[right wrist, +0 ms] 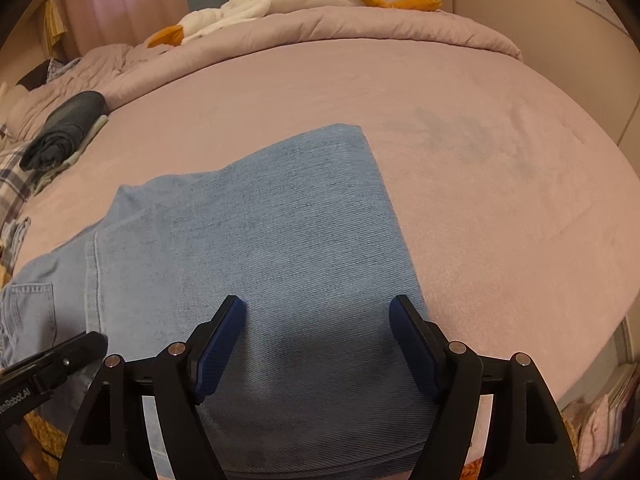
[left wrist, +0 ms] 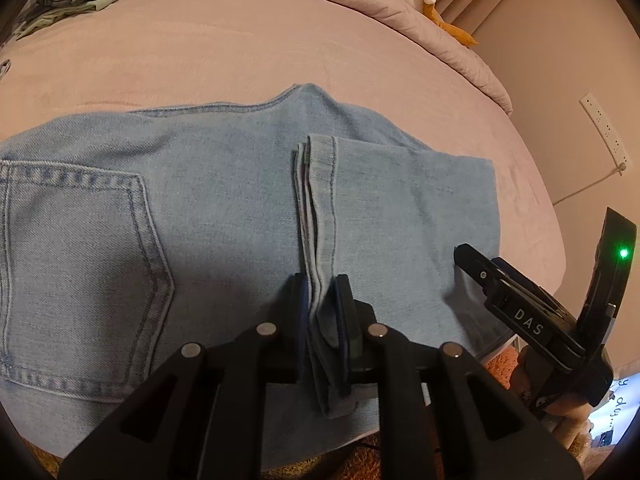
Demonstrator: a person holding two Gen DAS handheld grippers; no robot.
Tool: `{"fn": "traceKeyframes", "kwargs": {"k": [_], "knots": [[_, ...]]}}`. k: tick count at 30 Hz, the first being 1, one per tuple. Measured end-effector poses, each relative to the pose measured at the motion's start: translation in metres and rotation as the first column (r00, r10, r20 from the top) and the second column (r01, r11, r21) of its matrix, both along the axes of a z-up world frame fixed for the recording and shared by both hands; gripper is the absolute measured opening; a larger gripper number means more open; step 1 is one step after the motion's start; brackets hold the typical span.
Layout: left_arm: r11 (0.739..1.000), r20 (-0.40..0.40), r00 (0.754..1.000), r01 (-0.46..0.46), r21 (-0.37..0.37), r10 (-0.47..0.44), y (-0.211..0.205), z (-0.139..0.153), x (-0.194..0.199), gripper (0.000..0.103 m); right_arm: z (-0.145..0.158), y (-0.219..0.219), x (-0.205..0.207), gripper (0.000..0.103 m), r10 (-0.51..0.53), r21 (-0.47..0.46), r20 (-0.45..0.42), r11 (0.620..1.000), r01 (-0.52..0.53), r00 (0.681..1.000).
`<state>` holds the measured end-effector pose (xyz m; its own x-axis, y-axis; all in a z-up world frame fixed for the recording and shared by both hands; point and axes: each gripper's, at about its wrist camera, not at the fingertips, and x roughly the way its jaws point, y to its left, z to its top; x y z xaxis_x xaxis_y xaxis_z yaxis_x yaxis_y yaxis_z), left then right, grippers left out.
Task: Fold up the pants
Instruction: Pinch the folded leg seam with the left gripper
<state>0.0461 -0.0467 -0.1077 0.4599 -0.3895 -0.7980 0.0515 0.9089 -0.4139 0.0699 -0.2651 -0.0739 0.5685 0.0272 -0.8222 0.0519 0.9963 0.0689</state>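
Note:
Light blue jeans (left wrist: 224, 208) lie on a pink bed, legs folded back over the seat, a back pocket (left wrist: 80, 264) at the left. My left gripper (left wrist: 324, 312) is shut on the stacked leg hems (left wrist: 320, 200) near the bed's front edge. My right gripper (right wrist: 320, 344) is open and empty, its jaws astride the folded end of the jeans (right wrist: 300, 240) just above the cloth. The right gripper also shows in the left wrist view (left wrist: 520, 304) at the jeans' right edge.
A pink bedsheet (right wrist: 460, 160) spreads around the jeans. A rolled dark garment (right wrist: 64, 132) lies at the far left. A quilt with a white and orange plush (right wrist: 280, 4) lies at the far end. A wall and power strip (left wrist: 604, 128) are at the right.

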Motion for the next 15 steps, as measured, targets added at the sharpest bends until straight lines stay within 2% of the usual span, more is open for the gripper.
{"fn": "traceKeyframes", "kwargs": {"k": [4,15], "knots": [[1.0,0.01,1.0,0.003,0.015,-0.004,-0.0023,0.0003,-0.001,0.016,-0.0007,0.0032,0.0004,0.078,-0.001,-0.015,-0.001,1.0,0.001,1.0],[1.0,0.009,1.0,0.011,-0.011,-0.011,0.0027,-0.0017,-0.0035,0.016,-0.0012,0.0045,0.0014,0.079,-0.007,-0.026,-0.003,1.0,0.007,1.0]]}}
